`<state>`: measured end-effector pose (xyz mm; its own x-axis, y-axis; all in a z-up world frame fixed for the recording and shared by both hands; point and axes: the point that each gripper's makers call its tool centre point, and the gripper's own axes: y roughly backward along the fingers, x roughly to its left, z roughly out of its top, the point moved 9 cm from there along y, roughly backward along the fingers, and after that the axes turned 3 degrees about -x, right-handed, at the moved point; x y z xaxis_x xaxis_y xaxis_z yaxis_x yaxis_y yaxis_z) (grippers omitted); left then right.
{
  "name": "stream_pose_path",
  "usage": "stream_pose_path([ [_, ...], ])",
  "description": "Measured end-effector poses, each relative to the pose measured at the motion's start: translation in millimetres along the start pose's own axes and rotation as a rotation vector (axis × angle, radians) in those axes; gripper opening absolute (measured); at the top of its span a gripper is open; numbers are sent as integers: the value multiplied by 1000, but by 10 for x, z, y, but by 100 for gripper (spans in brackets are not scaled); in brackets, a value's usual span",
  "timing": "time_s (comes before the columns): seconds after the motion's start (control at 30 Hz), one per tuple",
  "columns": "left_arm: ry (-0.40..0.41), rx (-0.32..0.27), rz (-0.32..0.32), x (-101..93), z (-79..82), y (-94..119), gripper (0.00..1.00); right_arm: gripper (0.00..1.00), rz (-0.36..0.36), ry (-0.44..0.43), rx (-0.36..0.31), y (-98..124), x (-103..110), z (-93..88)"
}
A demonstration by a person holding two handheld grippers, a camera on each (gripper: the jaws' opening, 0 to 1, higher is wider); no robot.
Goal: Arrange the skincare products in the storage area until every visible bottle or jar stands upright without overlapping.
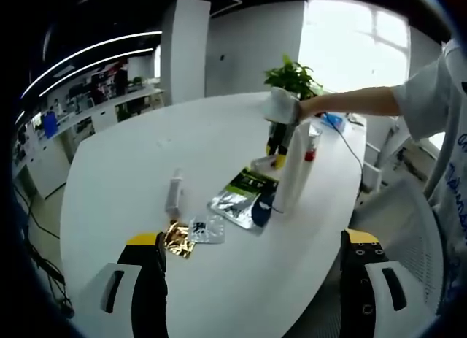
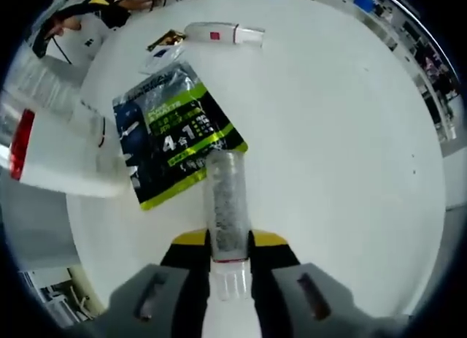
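Note:
In the left gripper view my left gripper (image 1: 252,238) is open above the near edge of the white table (image 1: 131,155). On the table lie a white tube (image 1: 174,194), a gold sachet (image 1: 177,239), a clear sachet (image 1: 206,228) and a silver-and-green pouch (image 1: 239,196). A tall white bottle (image 1: 290,177) stands upright beside the pouch. A person's hand holds my right gripper (image 1: 277,150) just behind it. In the right gripper view my right gripper (image 2: 226,239) is shut on a clear greyish bottle (image 2: 225,199), which touches the green pouch's (image 2: 171,133) corner. The white bottle (image 2: 66,159), red-banded, looms at left.
The white tube (image 2: 219,35), gold sachet (image 2: 166,39) and clear sachet (image 2: 162,55) lie beyond the pouch, with the left gripper (image 2: 87,13) past them. A potted plant (image 1: 292,77) and a blue item with a cable (image 1: 334,120) sit at the table's far end. Bare tabletop (image 2: 343,119) spreads right.

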<state>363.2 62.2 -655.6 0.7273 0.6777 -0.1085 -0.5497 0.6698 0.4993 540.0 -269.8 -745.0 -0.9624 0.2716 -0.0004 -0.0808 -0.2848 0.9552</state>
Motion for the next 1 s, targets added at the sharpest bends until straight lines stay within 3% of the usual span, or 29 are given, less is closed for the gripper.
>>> stream_pose_path([
  [0.2, -11, -6, -8, -42, 8, 3, 97, 19, -13, 0, 0, 12, 92, -14],
  [0.4, -24, -18, -16, -70, 46, 10, 97, 19, -7, -55, -19, 45, 187, -101],
  [1.0, -65, -25, -40, -221, 71, 20, 97, 19, -73, -94, -41, 374, 608, -423],
])
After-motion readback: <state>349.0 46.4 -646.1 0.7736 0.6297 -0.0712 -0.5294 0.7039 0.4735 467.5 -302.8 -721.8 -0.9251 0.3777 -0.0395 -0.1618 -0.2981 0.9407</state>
